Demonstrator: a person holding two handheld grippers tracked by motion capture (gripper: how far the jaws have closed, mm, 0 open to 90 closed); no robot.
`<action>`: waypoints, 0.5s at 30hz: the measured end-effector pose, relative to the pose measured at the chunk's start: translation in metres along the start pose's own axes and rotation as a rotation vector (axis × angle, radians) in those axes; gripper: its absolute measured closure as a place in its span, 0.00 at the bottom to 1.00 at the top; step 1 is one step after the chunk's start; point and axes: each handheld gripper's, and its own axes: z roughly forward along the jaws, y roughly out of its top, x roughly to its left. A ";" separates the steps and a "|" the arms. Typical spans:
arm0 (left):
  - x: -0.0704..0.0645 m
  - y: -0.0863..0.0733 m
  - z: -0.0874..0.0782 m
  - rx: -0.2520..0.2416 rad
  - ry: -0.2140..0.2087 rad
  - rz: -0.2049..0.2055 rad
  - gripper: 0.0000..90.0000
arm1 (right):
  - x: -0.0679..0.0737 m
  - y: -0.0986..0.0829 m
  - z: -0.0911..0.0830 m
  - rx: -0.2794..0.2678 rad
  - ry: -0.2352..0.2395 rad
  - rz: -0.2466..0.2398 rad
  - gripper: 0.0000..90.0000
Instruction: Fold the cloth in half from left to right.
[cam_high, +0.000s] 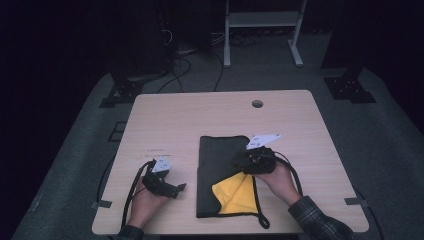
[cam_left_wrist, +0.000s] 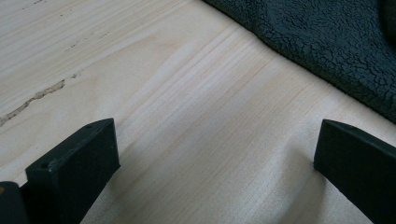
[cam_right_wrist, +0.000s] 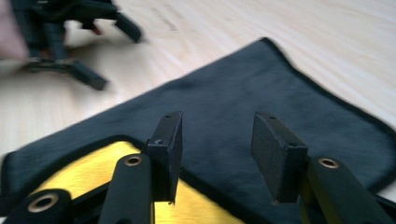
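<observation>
The right gripper (cam_right_wrist: 215, 158) hovers agape over the cloth (cam_high: 220, 165) – probably mid-fold, so it should pinch the black edge squarely – while the left gripper (cam_left_wrist: 215, 158) waits, also parted

One table (cam_high: 165, 120) is seen at the centre of the high view, and one round hole (cam_high: 257, 103) is counted near its upper edge. One cloth (cam_high: 220, 165), black with one yellow corner turned up, is laid at lower centre. Two grippers are counted: the left gripper (cam_high: 181, 188) at lower left, the right gripper (cam_high: 236, 161) right of centre. Two hands and two white tags are shown.
</observation>
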 end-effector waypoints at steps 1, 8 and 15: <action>0.000 0.000 0.000 0.000 0.000 0.000 0.00 | 0.004 0.000 0.001 0.001 0.013 -0.009 0.58; 0.000 0.000 0.000 0.000 0.000 0.001 0.00 | 0.030 0.000 0.015 0.020 0.085 -0.045 0.57; 0.000 0.000 0.000 0.000 -0.002 0.004 0.00 | 0.045 -0.001 0.034 0.050 0.132 -0.056 0.53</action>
